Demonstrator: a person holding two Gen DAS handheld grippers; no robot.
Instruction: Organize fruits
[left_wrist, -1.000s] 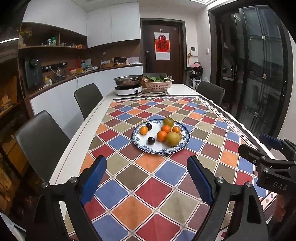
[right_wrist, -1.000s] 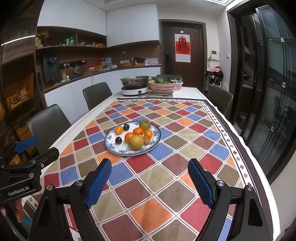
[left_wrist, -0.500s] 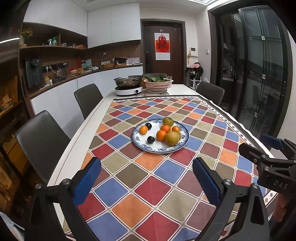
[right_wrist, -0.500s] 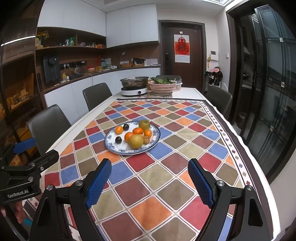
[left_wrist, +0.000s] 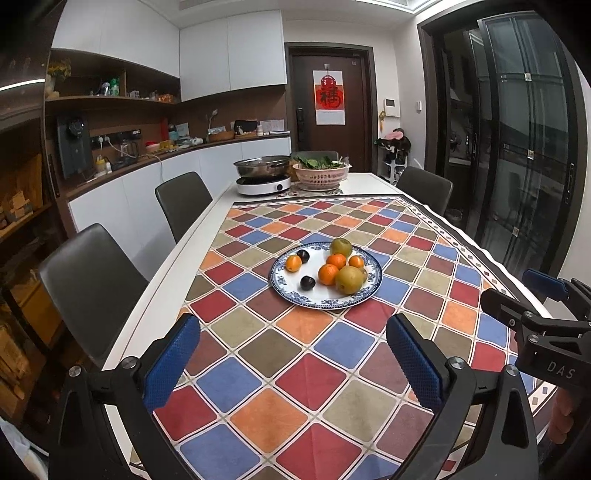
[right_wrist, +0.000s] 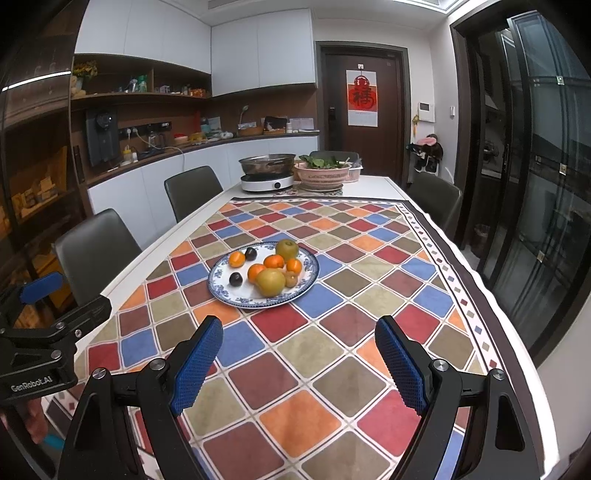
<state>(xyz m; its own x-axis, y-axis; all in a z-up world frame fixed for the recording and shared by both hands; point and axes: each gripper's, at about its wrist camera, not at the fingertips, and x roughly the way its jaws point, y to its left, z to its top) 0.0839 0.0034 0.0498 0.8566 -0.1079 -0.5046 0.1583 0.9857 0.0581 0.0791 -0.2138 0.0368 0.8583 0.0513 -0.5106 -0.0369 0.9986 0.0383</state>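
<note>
A blue-and-white plate (left_wrist: 284, 286) (right_wrist: 221, 290) sits mid-table on the checkered cloth. It holds several oranges (left_wrist: 328, 274) (right_wrist: 256, 272), two dark plums (left_wrist: 307, 283) (right_wrist: 235, 278), a large yellow-green pear (left_wrist: 349, 279) (right_wrist: 270, 282) and a green fruit (left_wrist: 340, 246) (right_wrist: 287, 248) at the back. My left gripper (left_wrist: 293, 362) is open and empty, well short of the plate. My right gripper (right_wrist: 299, 367) is open and empty, also short of the plate. Each gripper shows at the edge of the other's view.
An induction cooker with a pot (left_wrist: 263, 175) and a pink basket of greens (left_wrist: 321, 173) stand at the table's far end. Grey chairs (left_wrist: 92, 280) line the left side, one (left_wrist: 424, 188) at the far right. Glass doors are on the right.
The left gripper has opened a little wider and drawn back slightly. The right gripper has barely moved. The fruit has not moved.
</note>
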